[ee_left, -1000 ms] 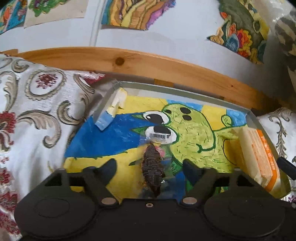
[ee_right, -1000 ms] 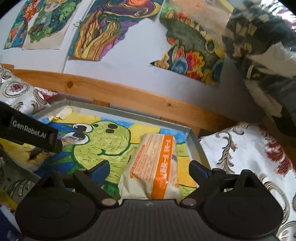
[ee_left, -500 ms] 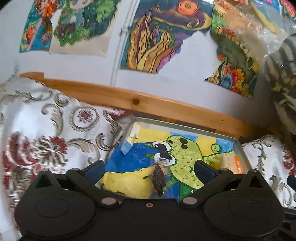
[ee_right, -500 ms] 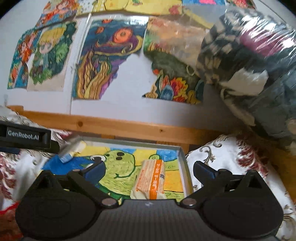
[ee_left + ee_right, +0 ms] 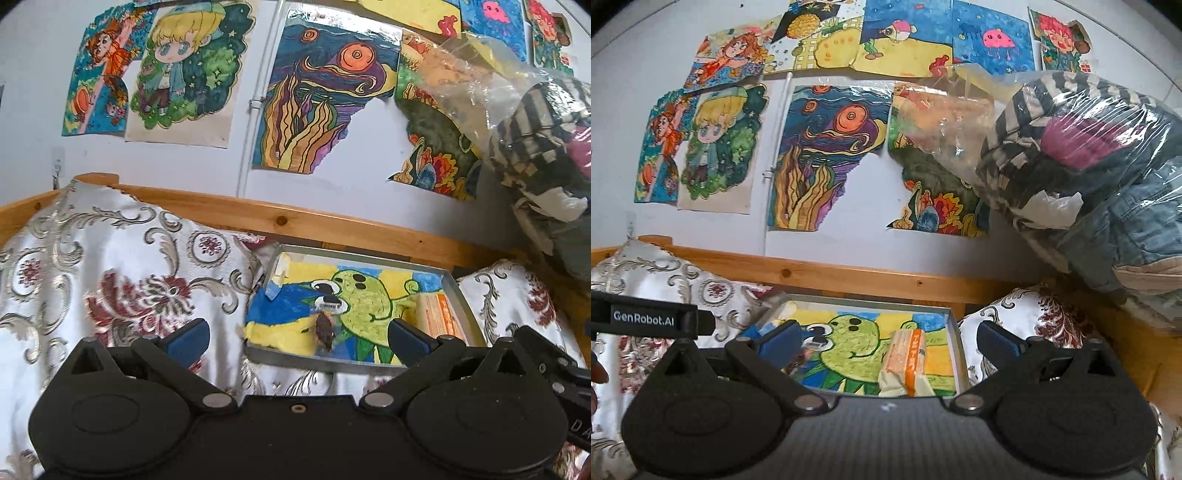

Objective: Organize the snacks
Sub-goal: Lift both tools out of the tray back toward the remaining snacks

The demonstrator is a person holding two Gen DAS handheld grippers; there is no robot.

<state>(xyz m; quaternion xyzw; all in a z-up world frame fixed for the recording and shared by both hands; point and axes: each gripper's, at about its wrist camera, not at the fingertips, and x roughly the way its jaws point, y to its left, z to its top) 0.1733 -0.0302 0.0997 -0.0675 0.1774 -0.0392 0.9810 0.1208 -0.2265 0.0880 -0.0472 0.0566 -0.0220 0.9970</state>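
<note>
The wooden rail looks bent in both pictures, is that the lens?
Likely, yes: in the left wrist view the wooden rail bows upward and the corners go black; in the right wrist view the plastic bag shows streaky glare, and daylight is soft, with faint shadows.

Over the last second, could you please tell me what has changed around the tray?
Both claws, left and right, pulled back and up from the tray, open and empty throughout; nothing was taken or released. The dark snack and the orange packet stayed put in the tray.
</note>
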